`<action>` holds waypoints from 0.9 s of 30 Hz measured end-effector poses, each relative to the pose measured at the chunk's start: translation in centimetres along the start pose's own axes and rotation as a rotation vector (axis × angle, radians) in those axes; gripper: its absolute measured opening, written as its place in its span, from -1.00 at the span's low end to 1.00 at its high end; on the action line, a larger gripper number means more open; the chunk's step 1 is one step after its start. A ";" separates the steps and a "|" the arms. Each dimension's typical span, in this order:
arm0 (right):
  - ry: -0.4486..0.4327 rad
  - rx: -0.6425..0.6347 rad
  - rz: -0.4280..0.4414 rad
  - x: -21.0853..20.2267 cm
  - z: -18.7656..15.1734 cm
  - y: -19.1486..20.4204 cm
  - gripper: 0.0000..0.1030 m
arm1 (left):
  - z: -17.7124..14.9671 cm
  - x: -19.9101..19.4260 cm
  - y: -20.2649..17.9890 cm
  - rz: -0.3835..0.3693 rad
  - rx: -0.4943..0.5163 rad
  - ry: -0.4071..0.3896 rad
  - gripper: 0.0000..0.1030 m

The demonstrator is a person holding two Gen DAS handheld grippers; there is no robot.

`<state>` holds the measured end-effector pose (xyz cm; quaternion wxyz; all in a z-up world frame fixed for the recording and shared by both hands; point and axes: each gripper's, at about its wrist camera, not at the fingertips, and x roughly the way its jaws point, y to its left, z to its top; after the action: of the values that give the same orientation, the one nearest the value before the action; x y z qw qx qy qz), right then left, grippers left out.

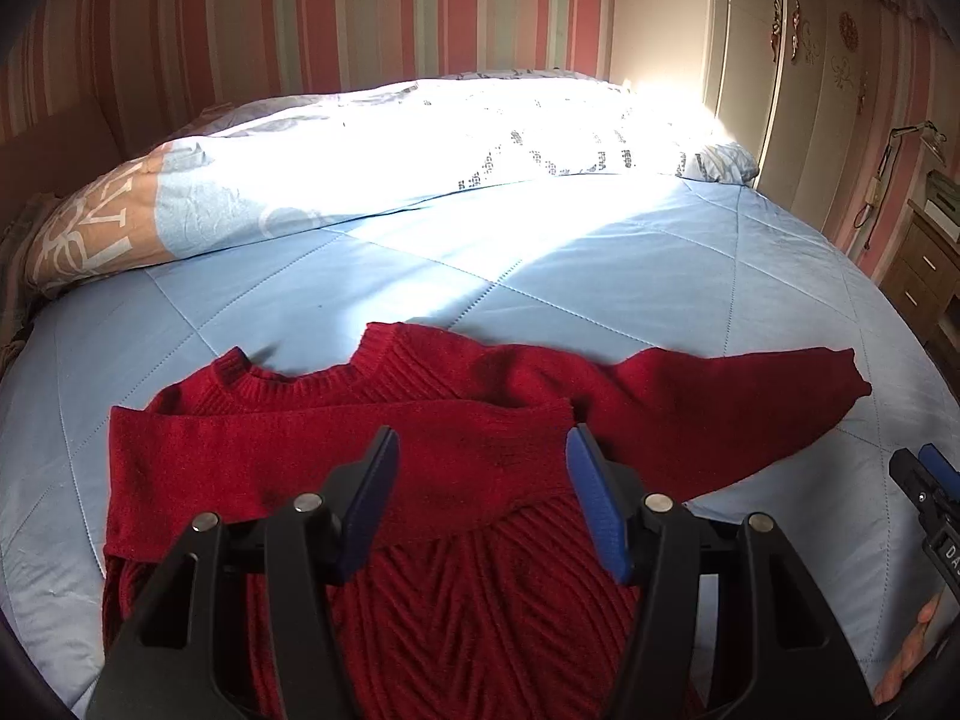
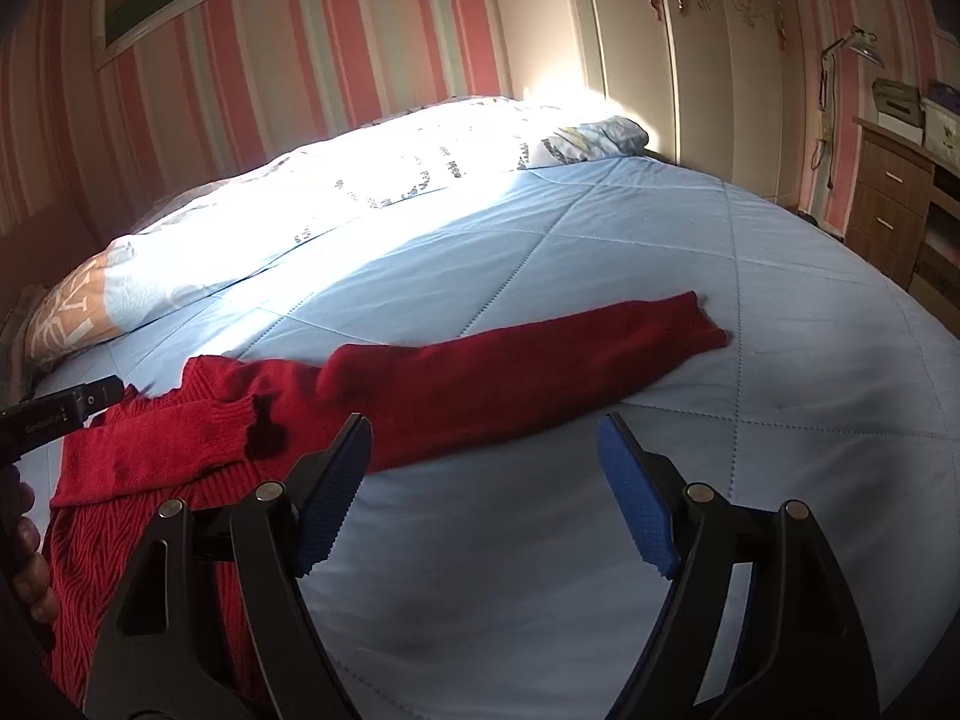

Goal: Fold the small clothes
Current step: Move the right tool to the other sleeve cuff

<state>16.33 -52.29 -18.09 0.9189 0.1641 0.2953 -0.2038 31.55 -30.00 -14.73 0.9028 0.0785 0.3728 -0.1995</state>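
A red knitted sweater (image 1: 456, 588) lies flat on the light blue quilted bed (image 1: 540, 276). Its left sleeve (image 1: 336, 456) is folded across the chest. Its right sleeve (image 1: 738, 414) stretches out to the right on the quilt, also seen in the right wrist view (image 2: 540, 366). My left gripper (image 1: 483, 450) is open and empty above the folded sleeve. My right gripper (image 2: 483, 438) is open and empty above the quilt, just in front of the outstretched sleeve. The right gripper's tip also shows at the edge of the left wrist view (image 1: 924, 480).
A rolled duvet with a pattern (image 1: 372, 168) lies along the far side of the bed. A wooden bedside cabinet (image 2: 894, 204) stands at the right. Striped wallpaper and a wardrobe (image 2: 720, 60) are behind the bed.
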 end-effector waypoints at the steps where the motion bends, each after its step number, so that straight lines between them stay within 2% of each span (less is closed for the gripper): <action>1: 0.020 0.029 0.000 0.9 -0.1 -1.1 0.52 | -0.2 0.6 -0.7 0.000 0.009 0.006 0.15; 5: 0.092 0.126 0.031 4.6 0.1 -3.8 0.48 | -0.4 3.2 -2.6 -0.011 0.032 0.038 0.15; 8: 0.121 0.153 0.035 6.6 0.5 -4.7 0.48 | -0.1 4.8 -3.4 0.005 0.030 0.048 0.42; 11: 0.163 0.200 0.036 8.9 0.8 -5.8 0.44 | 0.6 6.0 -4.2 0.026 0.040 0.041 0.43; 16: 0.233 0.291 0.059 11.9 0.6 -7.4 0.12 | 1.5 7.6 -5.3 0.055 0.072 0.029 0.43; 18: 0.246 0.291 0.068 12.8 0.5 -7.2 -0.15 | 1.6 7.8 -5.5 0.065 0.082 0.025 0.43; 19: 0.246 0.285 0.060 13.0 0.6 -7.1 -0.21 | 1.7 7.9 -5.5 0.067 0.084 0.025 0.43; 21: 0.235 0.284 0.062 13.2 0.7 -6.9 -0.50 | 1.6 8.1 -5.4 0.069 0.084 0.028 0.43; 24: 0.201 0.236 0.057 12.5 1.2 -5.9 -0.76 | 1.5 8.4 -5.1 0.080 0.086 0.034 0.43; 27: 0.144 0.146 0.043 10.8 1.8 -3.9 -0.83 | 1.5 8.4 -4.4 0.089 0.077 0.039 0.43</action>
<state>23.36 -59.44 -23.97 0.8850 0.2513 0.3412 -0.1926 36.08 -36.93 -19.61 0.8996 0.1334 0.3788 -0.1719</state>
